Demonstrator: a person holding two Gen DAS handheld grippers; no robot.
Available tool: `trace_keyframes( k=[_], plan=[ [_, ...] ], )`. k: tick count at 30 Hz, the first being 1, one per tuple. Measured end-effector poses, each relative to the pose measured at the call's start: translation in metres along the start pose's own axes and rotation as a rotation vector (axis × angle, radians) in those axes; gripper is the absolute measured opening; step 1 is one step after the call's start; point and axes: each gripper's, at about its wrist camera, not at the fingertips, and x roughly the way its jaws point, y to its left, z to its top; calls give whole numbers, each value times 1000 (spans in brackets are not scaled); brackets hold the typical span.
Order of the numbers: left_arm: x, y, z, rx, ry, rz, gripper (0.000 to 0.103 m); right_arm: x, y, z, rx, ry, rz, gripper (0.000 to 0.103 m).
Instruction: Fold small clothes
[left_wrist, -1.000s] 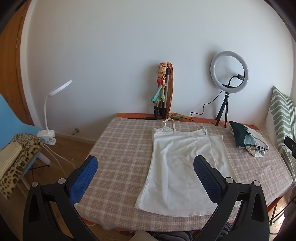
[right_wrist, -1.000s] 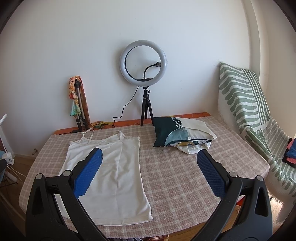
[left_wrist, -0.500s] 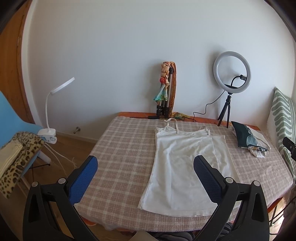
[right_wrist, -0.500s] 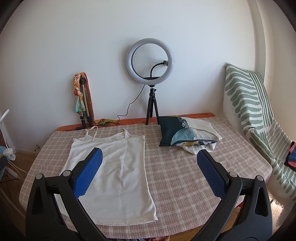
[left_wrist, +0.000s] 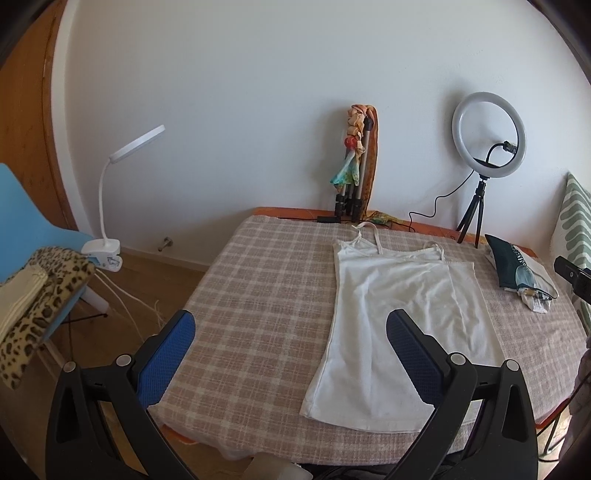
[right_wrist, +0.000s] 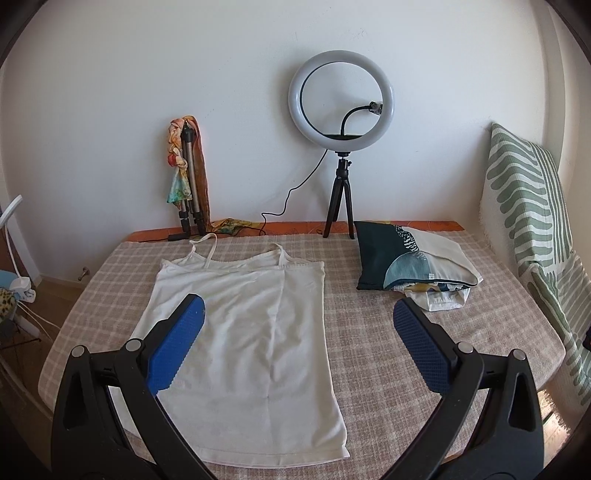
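A white camisole (right_wrist: 243, 332) lies flat on the counter (right_wrist: 388, 332), which wears a beige plaid cloth; its thin straps point toward the wall and its hem toward the near edge. In the right wrist view the left lower part of the garment is hidden behind a blue finger pad (right_wrist: 175, 347), and in the left wrist view a pad (left_wrist: 413, 358) covers part of its right side near the hem.

The left tool (left_wrist: 290, 356) hangs above the near edge with its jaws spread wide and nothing between them. The right tool (right_wrist: 297, 349) is likewise spread wide and empty, poised over the camisole's right half and the bare cloth beside it. Neither touches the fabric.

To the right of the camisole, well apart, sits a small stack of folded textiles (right_wrist: 410, 266); the lowest pieces are mostly hidden, so what they are cannot be told. A ring light (right_wrist: 341, 107) on a small tripod stands at the back edge, and a folded tripod (right_wrist: 190, 184) draped with a patterned scarf leans at the wall. A green striped cushion (right_wrist: 528, 206) is cut off at the right. In the left wrist view a white clamp lamp (left_wrist: 110, 206) and a leopard-print fabric (left_wrist: 40, 299) on a blue chair sit off to the left, partly cropped by the frame.
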Motion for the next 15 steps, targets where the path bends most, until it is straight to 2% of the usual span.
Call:
trace_keyframes(
  k=[3,7,11,12,14,15],
  plan=[
    [17,9,-10,3,32,-13,103,24,12,8,-21,31,47,103],
    [34,27,-29,-53,44,-128,103,55,34,20,-74,55,91,103],
    [55,31,-48,-48,113,-140,101,85,60,32,-107,101,186,98],
    [60,32,-53,-47,129,-145,99,93,68,35,-122,109,210,97],
    [72,33,-63,-59,185,-171,83,108,86,39,-151,129,250,90],
    [78,34,-68,-68,212,-187,80,118,96,41,-160,149,270,90]
  ],
)
